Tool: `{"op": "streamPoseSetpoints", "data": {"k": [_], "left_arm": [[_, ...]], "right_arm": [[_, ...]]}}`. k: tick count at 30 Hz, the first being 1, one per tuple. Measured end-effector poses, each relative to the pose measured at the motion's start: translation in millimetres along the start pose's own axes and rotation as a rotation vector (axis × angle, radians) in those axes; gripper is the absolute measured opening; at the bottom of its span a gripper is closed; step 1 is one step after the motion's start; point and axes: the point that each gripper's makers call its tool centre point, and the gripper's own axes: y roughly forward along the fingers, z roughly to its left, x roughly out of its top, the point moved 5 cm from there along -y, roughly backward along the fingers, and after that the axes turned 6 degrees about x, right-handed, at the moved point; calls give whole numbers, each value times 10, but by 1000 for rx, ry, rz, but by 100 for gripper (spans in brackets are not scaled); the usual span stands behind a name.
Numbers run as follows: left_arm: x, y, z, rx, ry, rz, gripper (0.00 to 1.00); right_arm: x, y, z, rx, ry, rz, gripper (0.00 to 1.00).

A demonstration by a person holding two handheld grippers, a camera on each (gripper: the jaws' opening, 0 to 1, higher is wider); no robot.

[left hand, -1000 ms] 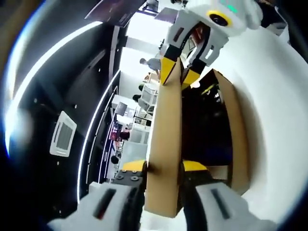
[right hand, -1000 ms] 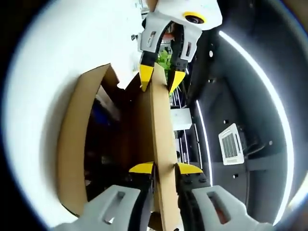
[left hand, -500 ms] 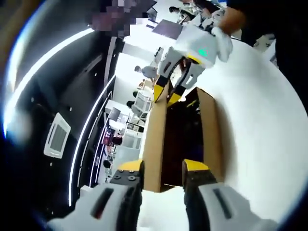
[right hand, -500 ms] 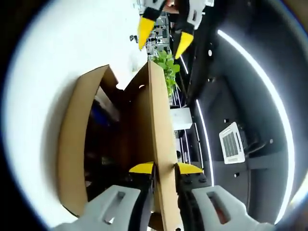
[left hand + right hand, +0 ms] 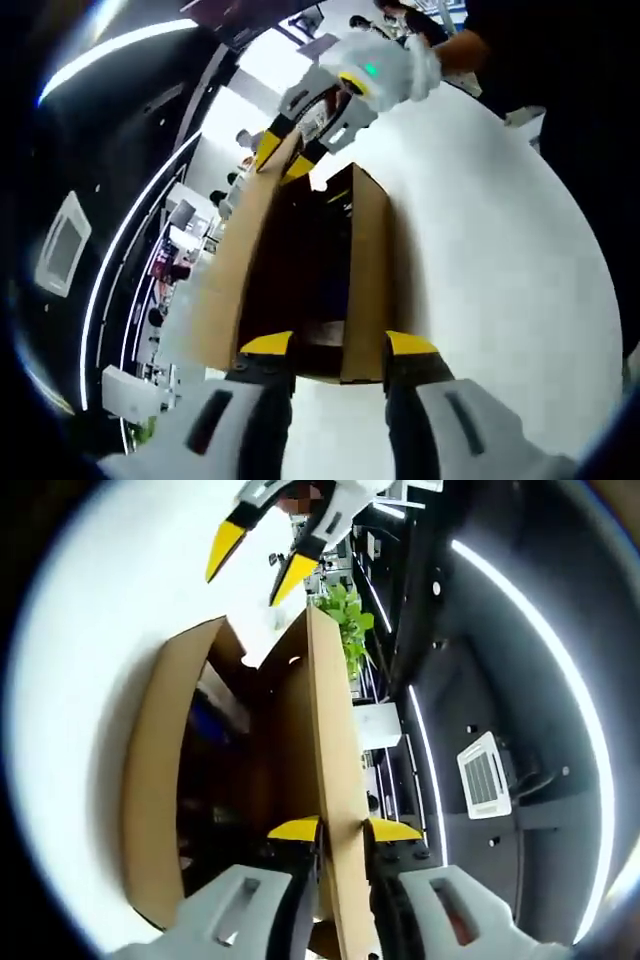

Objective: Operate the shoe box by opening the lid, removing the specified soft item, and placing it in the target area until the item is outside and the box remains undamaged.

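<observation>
Shoe box (image 5: 160, 780): cardboard, standing open on the white table (image 5: 500, 260); dark interior is showing.
Lid (image 5: 325, 780): raised on edge beside the box body.
Right gripper (image 5: 332, 830): yellow-tipped jaws are pinching the lid's near edge, closed on the cardboard.
Left gripper (image 5: 338, 345): jaws are standing apart, straddling the box's near end without gripping; in the right gripper view it is hovering free beyond the lid's far end.
Soft item: cannot tell; interior too dark.
</observation>
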Motion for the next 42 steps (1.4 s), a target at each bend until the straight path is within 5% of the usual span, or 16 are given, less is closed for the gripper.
{"op": "streamPoseSetpoints", "data": {"k": [24, 42], "left_arm": [[-263, 451, -132, -123, -8, 76, 31], [-249, 588, -140, -223, -153, 13, 16]], "right_arm": [[-4, 0, 4, 9, -6, -3, 15], [-8, 6, -17, 29, 36, -14, 16]]}}
